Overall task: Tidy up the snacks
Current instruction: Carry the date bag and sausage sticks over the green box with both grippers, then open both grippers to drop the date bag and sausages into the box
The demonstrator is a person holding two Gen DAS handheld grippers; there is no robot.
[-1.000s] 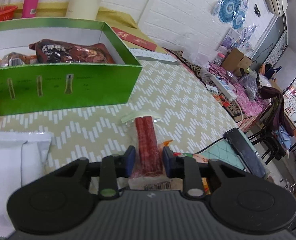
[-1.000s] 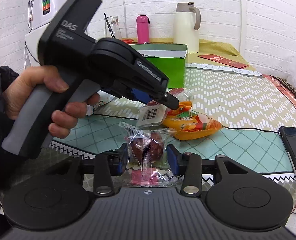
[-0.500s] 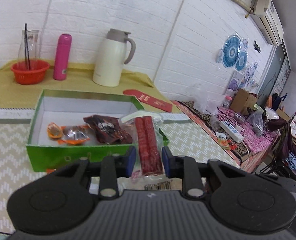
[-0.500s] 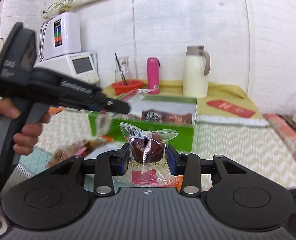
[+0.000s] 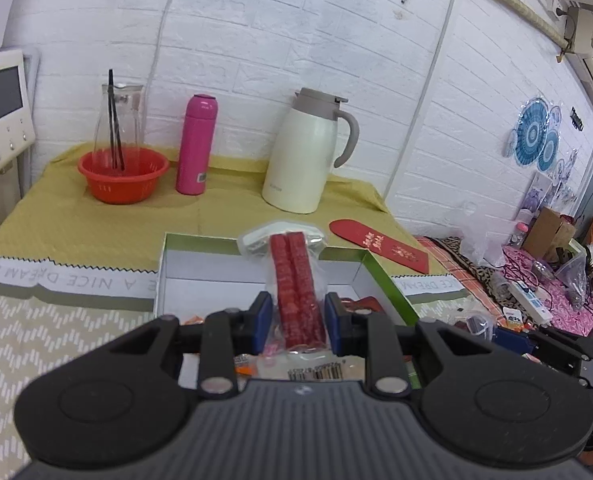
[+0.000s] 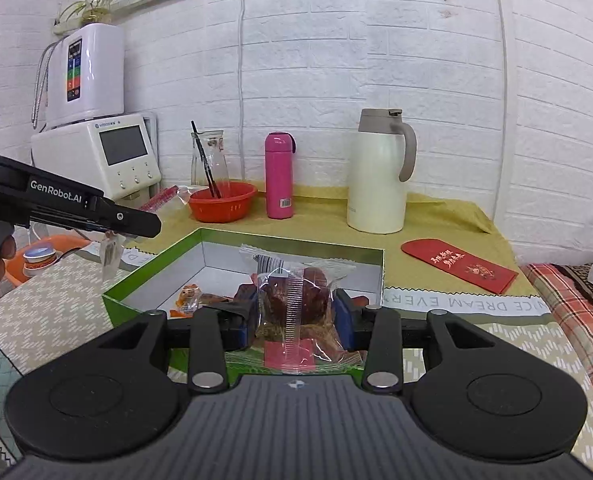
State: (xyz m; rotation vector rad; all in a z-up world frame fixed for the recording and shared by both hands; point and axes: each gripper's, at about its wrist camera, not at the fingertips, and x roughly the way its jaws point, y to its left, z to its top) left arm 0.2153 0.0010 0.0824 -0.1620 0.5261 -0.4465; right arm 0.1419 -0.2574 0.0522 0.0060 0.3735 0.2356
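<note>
My left gripper (image 5: 298, 320) is shut on a clear pack of two red sausage sticks (image 5: 296, 284) and holds it above the open green box (image 5: 380, 280). My right gripper (image 6: 296, 316) is shut on a clear-wrapped dark red snack (image 6: 296, 300), held over the near edge of the same green box (image 6: 152, 268). Several wrapped snacks (image 6: 190, 294) lie inside the box. The left gripper also shows in the right wrist view (image 6: 128, 220), left of the box, with the sausage pack (image 6: 162, 200) sticking out. The right gripper's tip shows in the left wrist view (image 5: 512, 338).
Behind the box stand a cream thermos jug (image 5: 308, 152), a pink bottle (image 5: 196, 144) and an orange bowl (image 5: 122, 174) with a glass carafe. A red envelope (image 5: 380, 244) lies to the right. White appliances (image 6: 96, 152) stand at back left.
Both grippers have risen from the table and moved forward over the green box, each still holding its snack. The box interior now lies directly below them.
</note>
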